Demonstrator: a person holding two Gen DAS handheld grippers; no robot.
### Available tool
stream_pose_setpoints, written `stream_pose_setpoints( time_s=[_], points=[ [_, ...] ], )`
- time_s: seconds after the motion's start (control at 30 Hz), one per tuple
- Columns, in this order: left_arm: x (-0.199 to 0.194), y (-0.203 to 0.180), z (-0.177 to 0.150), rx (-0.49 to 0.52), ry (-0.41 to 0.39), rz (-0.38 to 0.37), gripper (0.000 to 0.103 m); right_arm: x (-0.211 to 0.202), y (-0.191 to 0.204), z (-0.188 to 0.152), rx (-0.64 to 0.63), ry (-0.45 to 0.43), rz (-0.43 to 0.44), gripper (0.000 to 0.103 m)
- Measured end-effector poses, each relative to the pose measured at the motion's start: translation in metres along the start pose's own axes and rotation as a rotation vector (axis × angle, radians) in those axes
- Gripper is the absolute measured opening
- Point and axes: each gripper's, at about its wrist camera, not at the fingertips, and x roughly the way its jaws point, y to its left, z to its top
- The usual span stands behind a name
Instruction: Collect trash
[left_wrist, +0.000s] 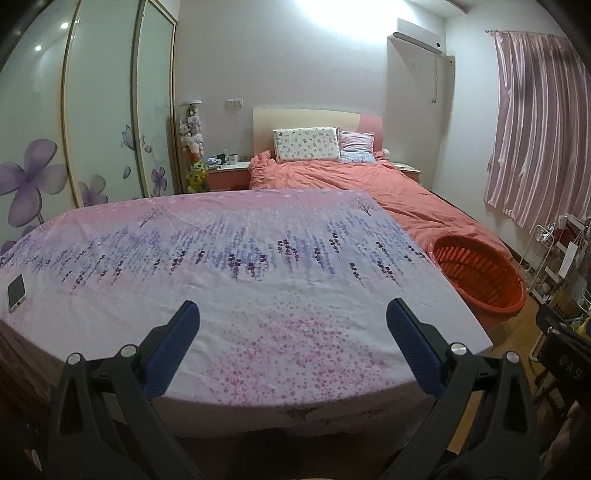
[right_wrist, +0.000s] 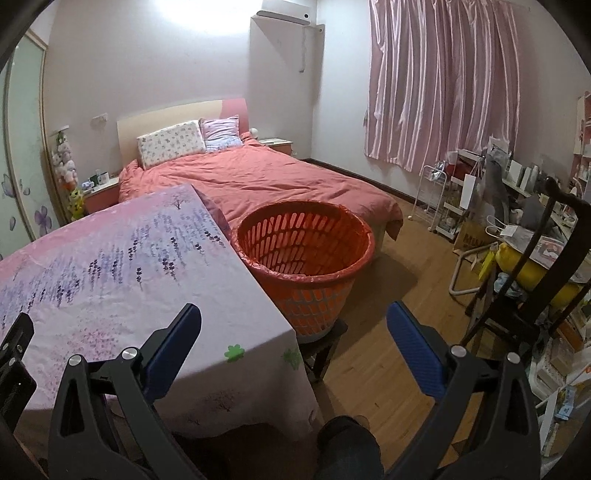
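Right wrist view, orange basket (right_wrist: 306, 254) upright, mouth up, beside table (right_wrist: 110, 280), both tongs (left_wrist: 293, 317) (right_wrist: 294, 319) wide, empty

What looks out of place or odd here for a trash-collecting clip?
No trash shows on the cloth-covered table; only a phone lies at its left edge. The orange basket looks empty. Both the left gripper and right gripper are open, holding nothing.

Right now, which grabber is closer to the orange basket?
Right. The right gripper hangs over the table's corner with the orange basket just ahead. The left gripper sits over the tablecloth, with the basket off to its right past the table edge.
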Motion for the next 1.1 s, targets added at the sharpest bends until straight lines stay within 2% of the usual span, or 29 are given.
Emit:
stream_pose_setpoints(
  time_s=[0.57, 1.1],
  points=[
    [-0.017, 0.002, 0.011, -0.021, -0.053, 0.07, 0.099, -0.011, -0.001, 0.006, 0.013, -0.02, 0.005, 0.1],
    [-0.022, 0.005, 0.015, -0.023, -0.064, 0.072, 0.099, -0.012, 0.003, 0.009, 0.018, -0.021, 0.023, 0.1]
  ],
)
